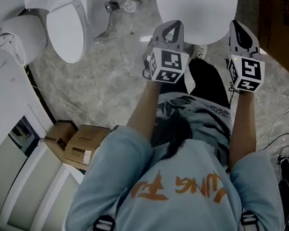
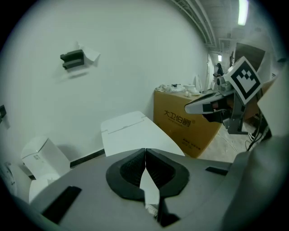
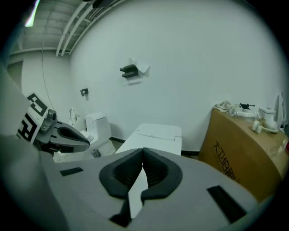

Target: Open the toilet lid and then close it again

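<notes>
A white toilet with its lid [image 1: 194,8] down stands straight ahead of me on the grey floor. My left gripper [image 1: 172,28] and right gripper [image 1: 240,30] hang side by side above its near edge, and neither touches it. Both are shut with nothing between the pads. In the left gripper view the shut left gripper [image 2: 145,152] points at the flat lid [image 2: 135,137] and tank [image 2: 123,122]. In the right gripper view the right gripper [image 3: 143,152] points at the same lid [image 3: 151,137].
A second white toilet [image 1: 67,18] stands at the left. A big cardboard box [image 1: 288,31] with small items on top sits right of the toilet, against the white wall. Small cardboard boxes [image 1: 75,142] lie by my left leg. Cables [image 1: 288,135] trail at the right.
</notes>
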The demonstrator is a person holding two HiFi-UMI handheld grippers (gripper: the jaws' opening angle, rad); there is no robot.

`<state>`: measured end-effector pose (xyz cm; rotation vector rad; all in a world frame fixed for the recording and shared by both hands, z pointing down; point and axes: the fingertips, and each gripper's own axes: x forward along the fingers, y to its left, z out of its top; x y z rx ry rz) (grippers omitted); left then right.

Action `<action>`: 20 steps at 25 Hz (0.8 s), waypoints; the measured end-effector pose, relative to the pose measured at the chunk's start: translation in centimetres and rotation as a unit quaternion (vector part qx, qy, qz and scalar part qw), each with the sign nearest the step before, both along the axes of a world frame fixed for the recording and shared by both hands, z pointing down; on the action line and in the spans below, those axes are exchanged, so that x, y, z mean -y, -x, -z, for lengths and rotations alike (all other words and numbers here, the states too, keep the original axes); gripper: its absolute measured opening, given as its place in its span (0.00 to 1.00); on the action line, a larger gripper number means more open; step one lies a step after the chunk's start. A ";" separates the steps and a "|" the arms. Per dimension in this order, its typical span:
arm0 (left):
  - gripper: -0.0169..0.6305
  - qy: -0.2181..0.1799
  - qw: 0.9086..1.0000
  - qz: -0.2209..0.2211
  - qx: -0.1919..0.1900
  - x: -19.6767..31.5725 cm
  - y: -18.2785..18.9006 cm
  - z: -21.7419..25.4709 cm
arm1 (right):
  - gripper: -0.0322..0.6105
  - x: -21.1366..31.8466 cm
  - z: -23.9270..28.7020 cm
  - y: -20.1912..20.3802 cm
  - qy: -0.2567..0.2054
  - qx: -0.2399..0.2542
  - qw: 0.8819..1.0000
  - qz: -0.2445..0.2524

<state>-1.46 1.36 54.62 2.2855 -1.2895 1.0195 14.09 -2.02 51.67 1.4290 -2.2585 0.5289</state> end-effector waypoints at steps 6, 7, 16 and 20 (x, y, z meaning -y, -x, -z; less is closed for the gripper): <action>0.07 0.037 0.996 -0.069 0.047 -2.7 -0.8 -8.0 | 0.12 -2.7 -7.7 1.8 0.057 -0.032 0.996 0.055; 0.07 0.044 0.995 -0.075 0.049 -3.1 -0.9 -9.1 | 0.13 -3.2 -8.8 2.3 0.065 -0.036 0.995 0.066; 0.27 0.077 0.982 -0.156 0.078 -7.1 -1.9 -18.1 | 0.33 -9.2 -18.2 5.7 0.104 -0.122 0.961 0.225; 0.42 0.064 0.970 -0.207 0.110 -8.1 -1.6 -21.1 | 0.46 -10.7 -21.9 6.6 0.098 -0.169 0.938 0.285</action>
